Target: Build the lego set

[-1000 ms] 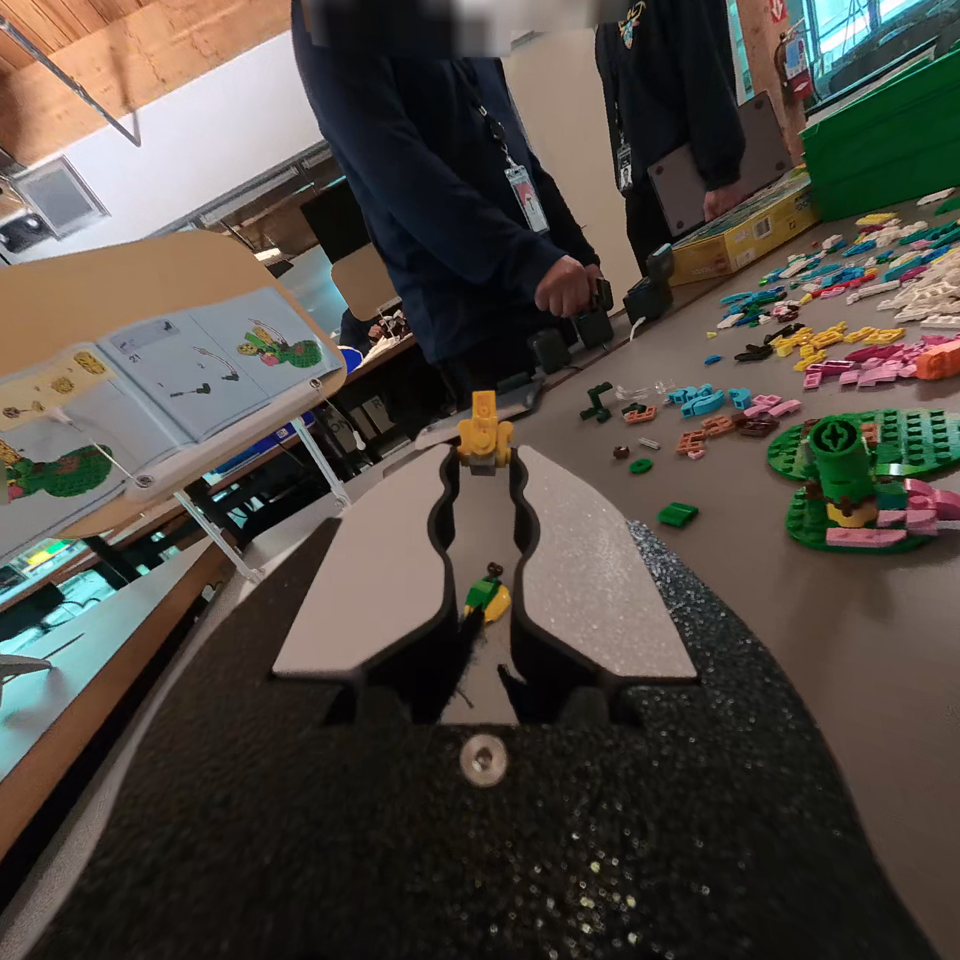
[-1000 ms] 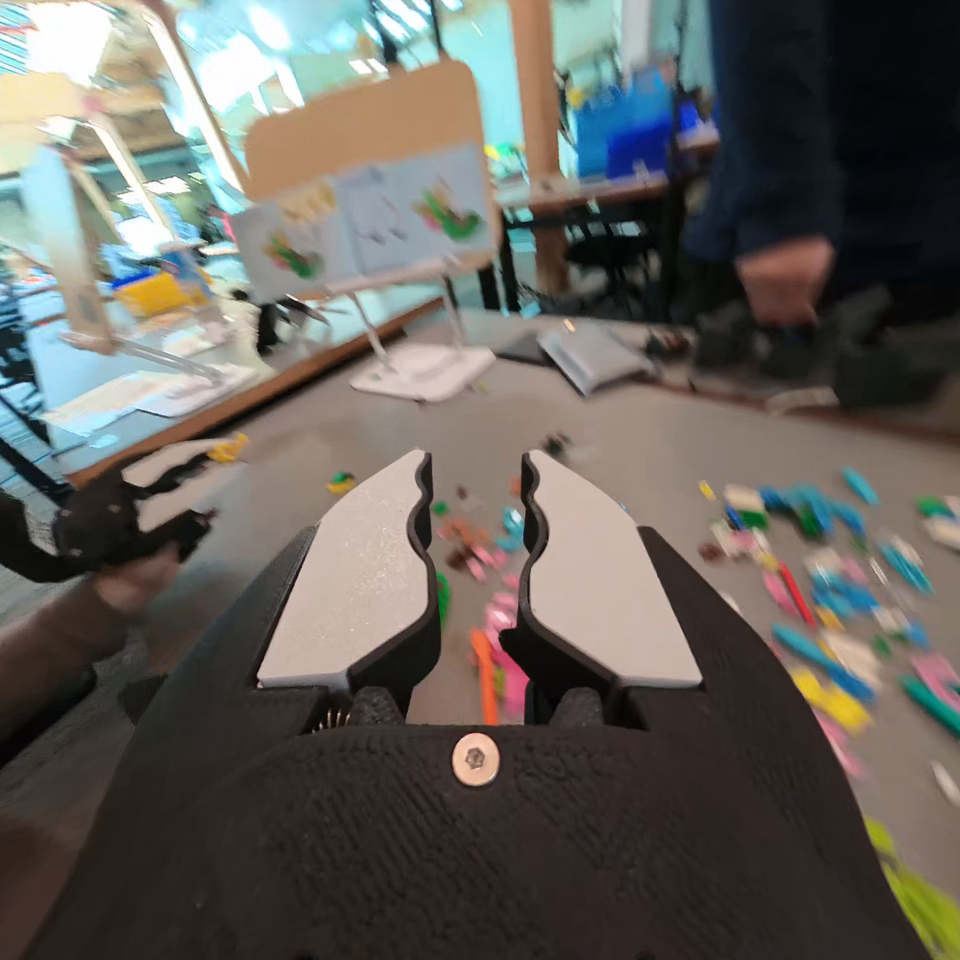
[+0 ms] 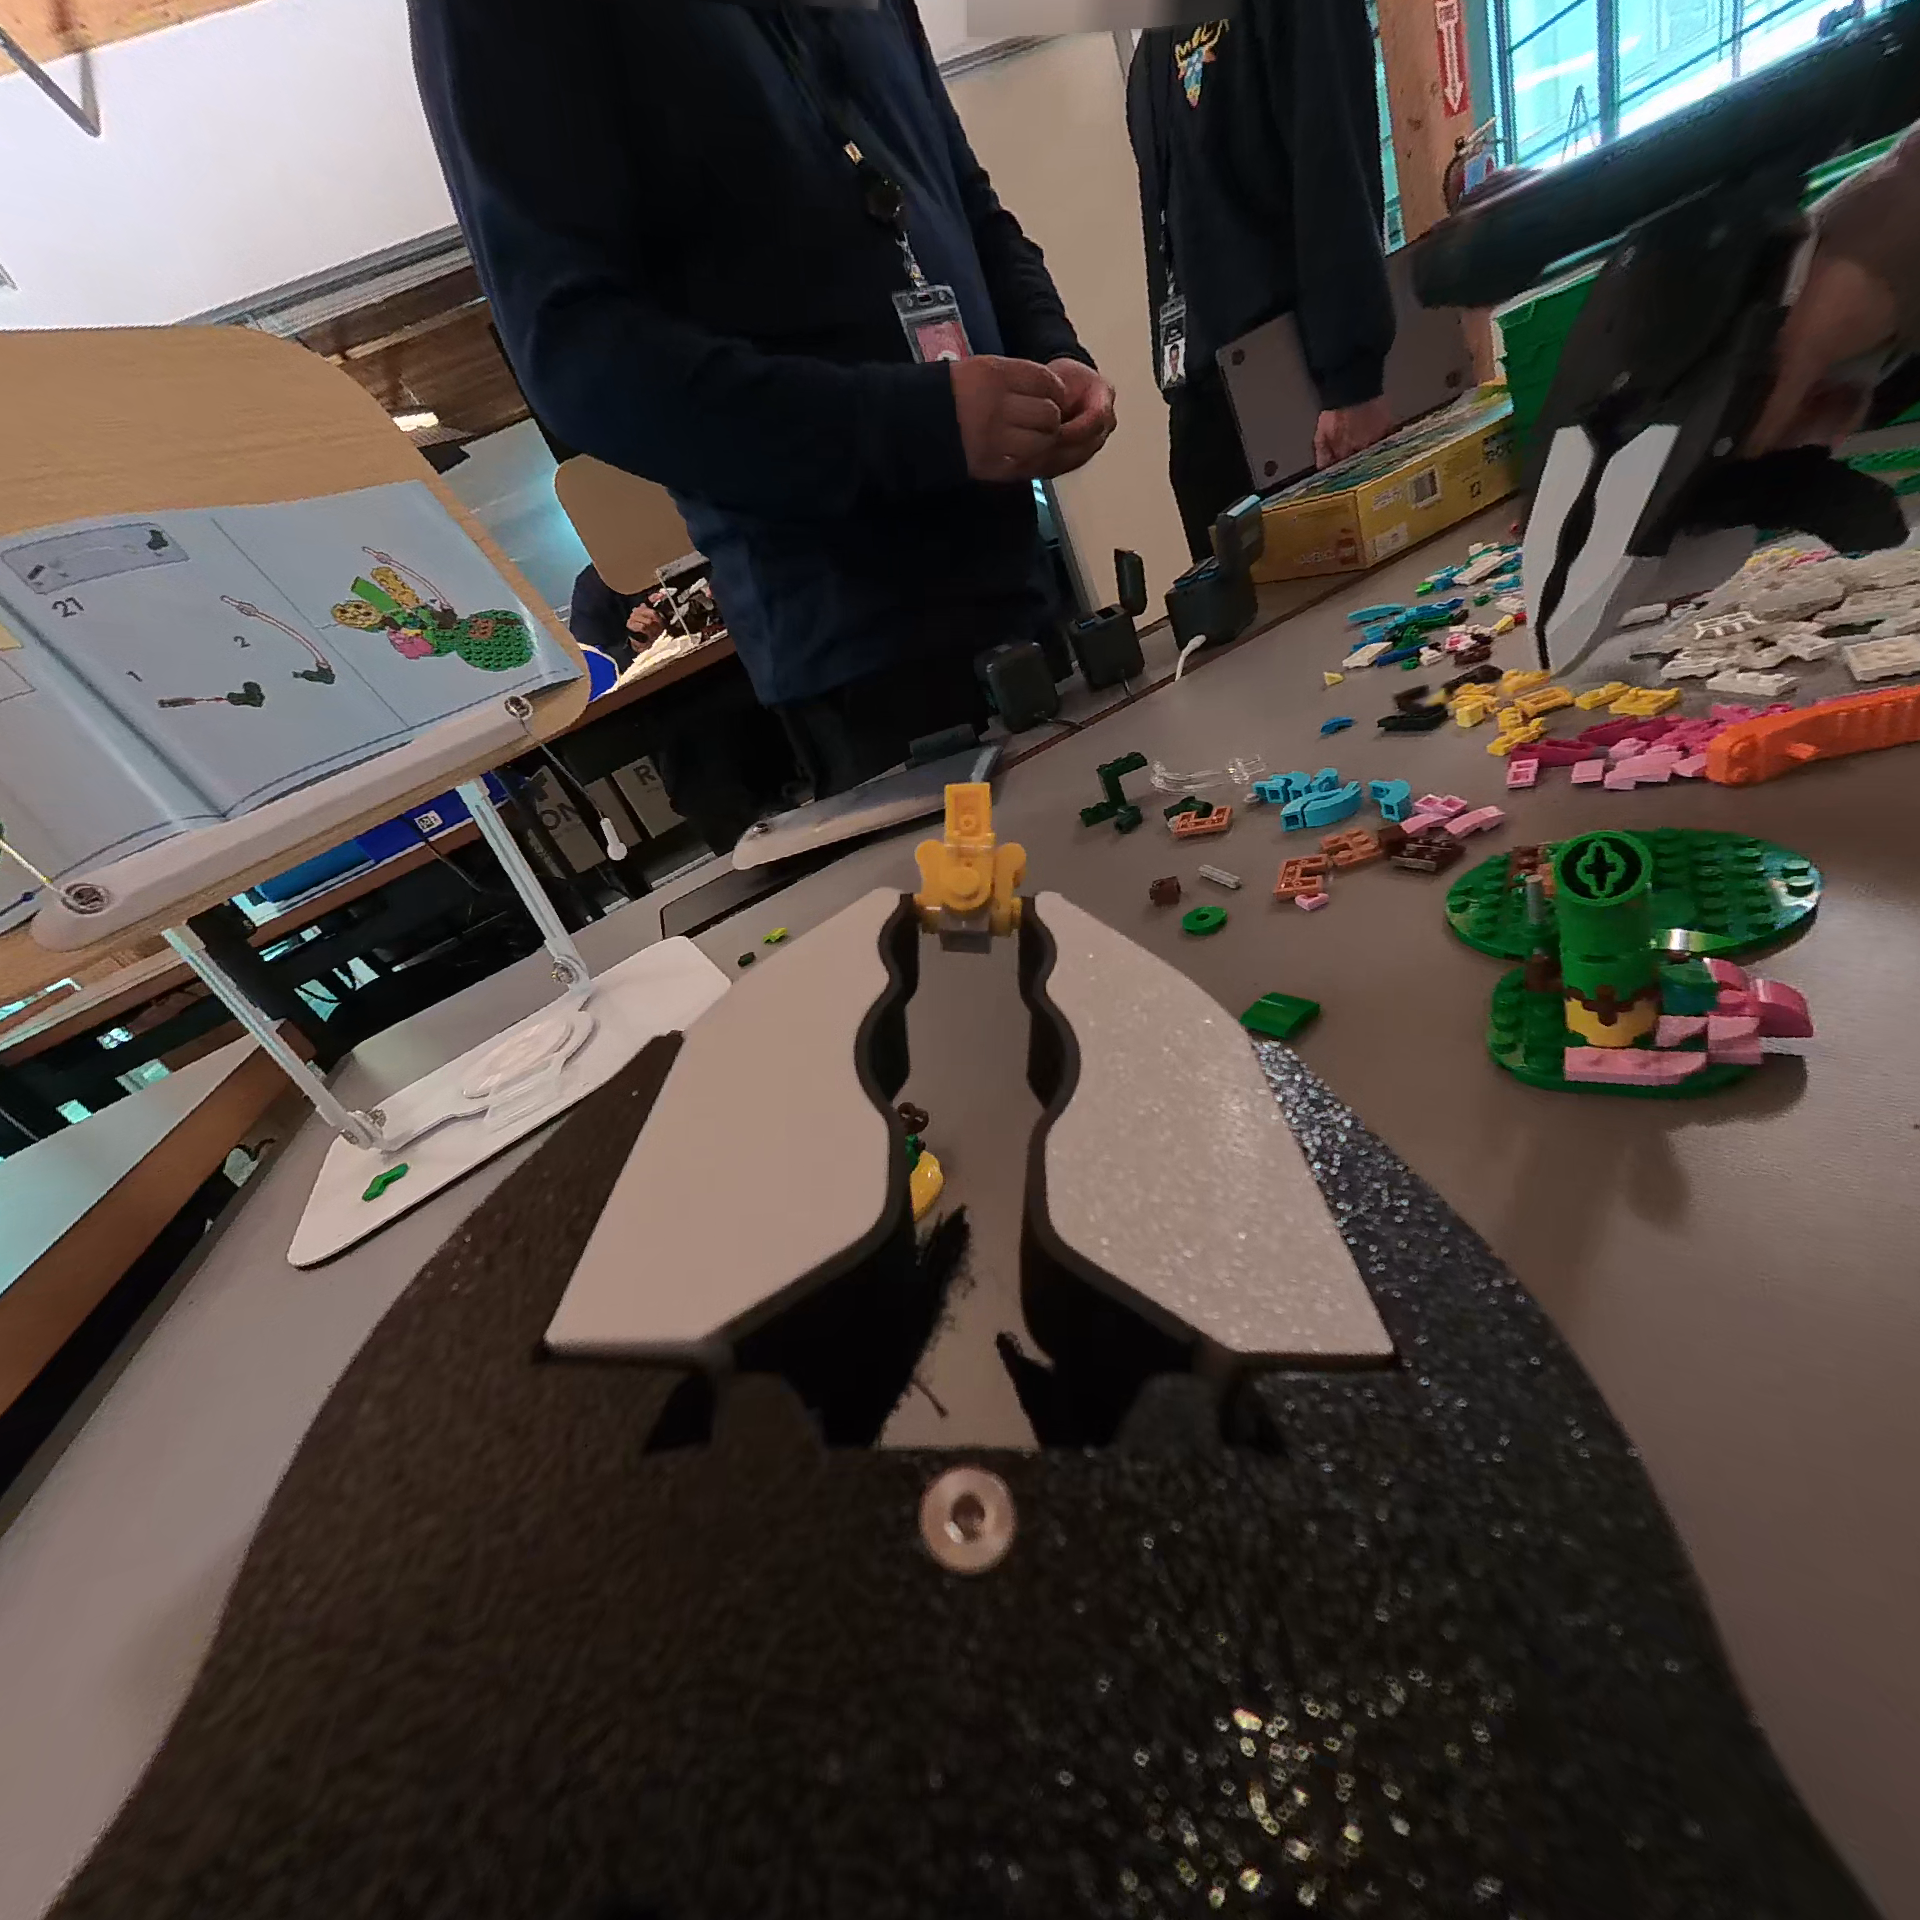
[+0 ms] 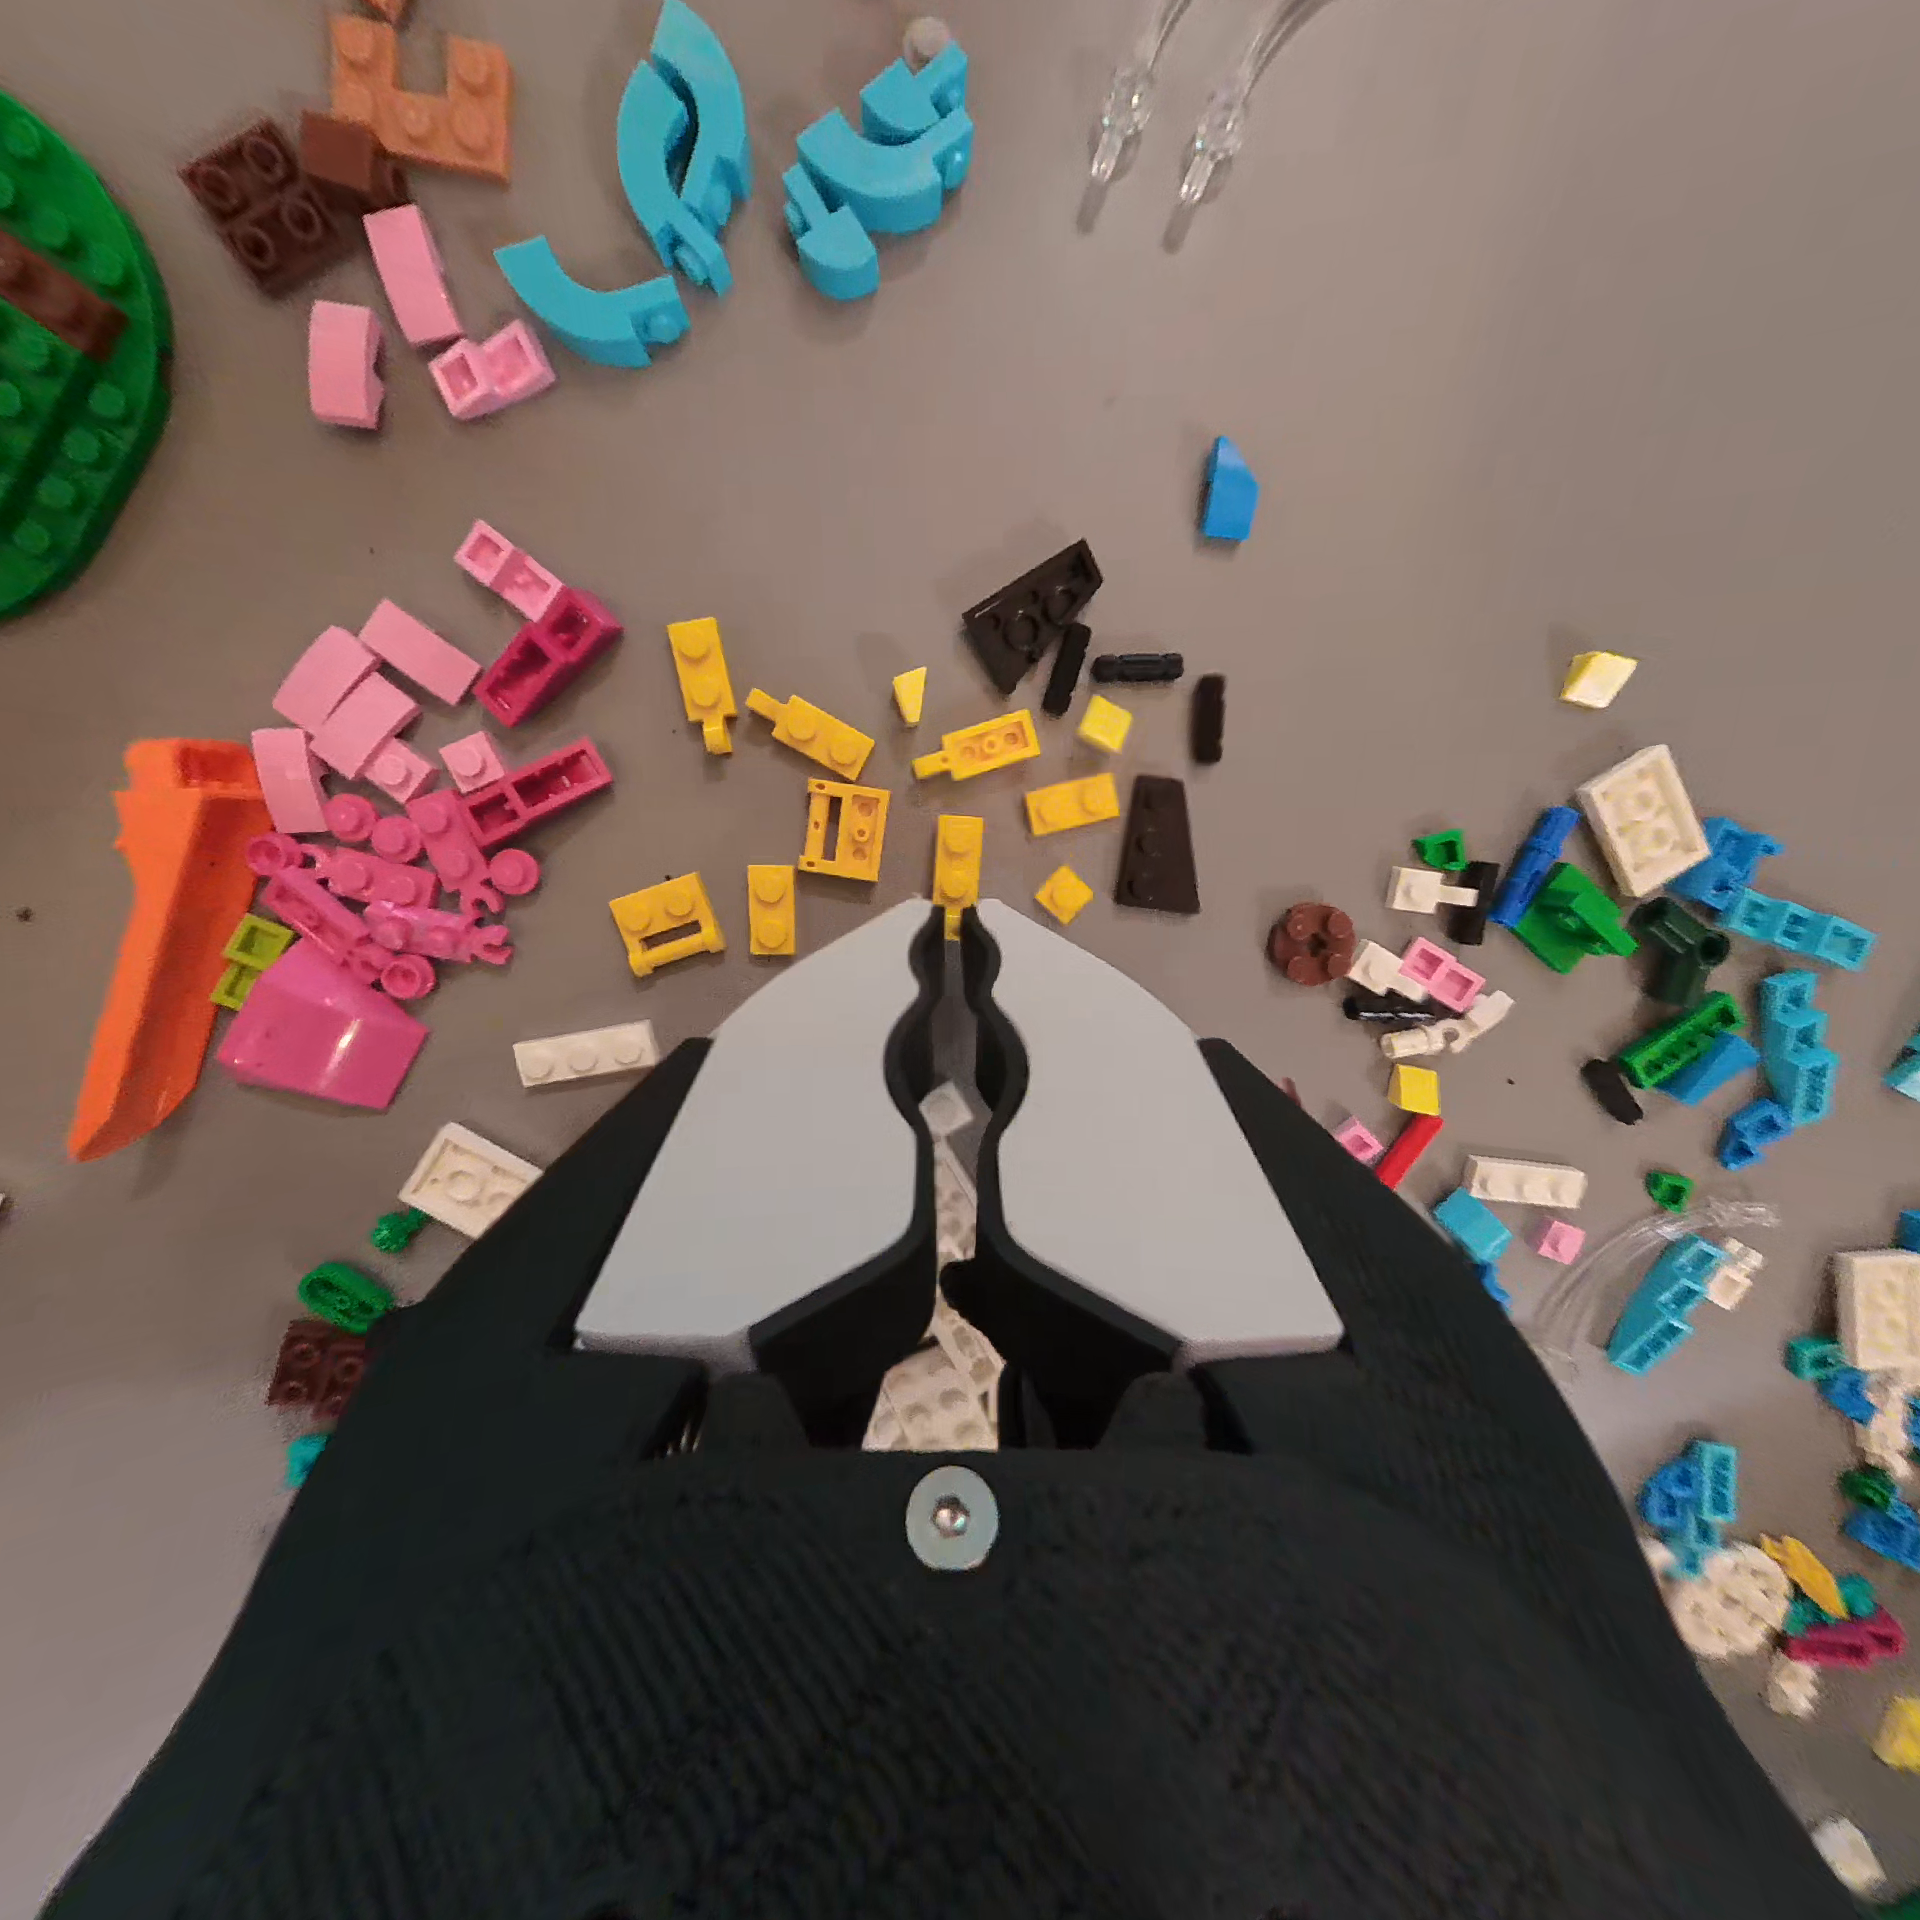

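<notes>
Left tongs (image 3: 966, 914) pinch a small yellow brick assembly (image 3: 964, 868); right tongs (image 4: 951, 914) nip a yellow plate (image 4: 957, 862), its lower end hidden, visible only overhead.

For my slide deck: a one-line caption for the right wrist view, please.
Right gripper pinches a yellow plate among sorted loose bricks on the grey table.

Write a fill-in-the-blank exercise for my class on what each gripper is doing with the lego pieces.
1. The left gripper is shut on a small ____ lego assembly.
2. The right gripper pinches a yellow plate from the ____ pile.
3. The green cylinder stands on a round ____ base plate.

Missing words: yellow; yellow; green
</notes>
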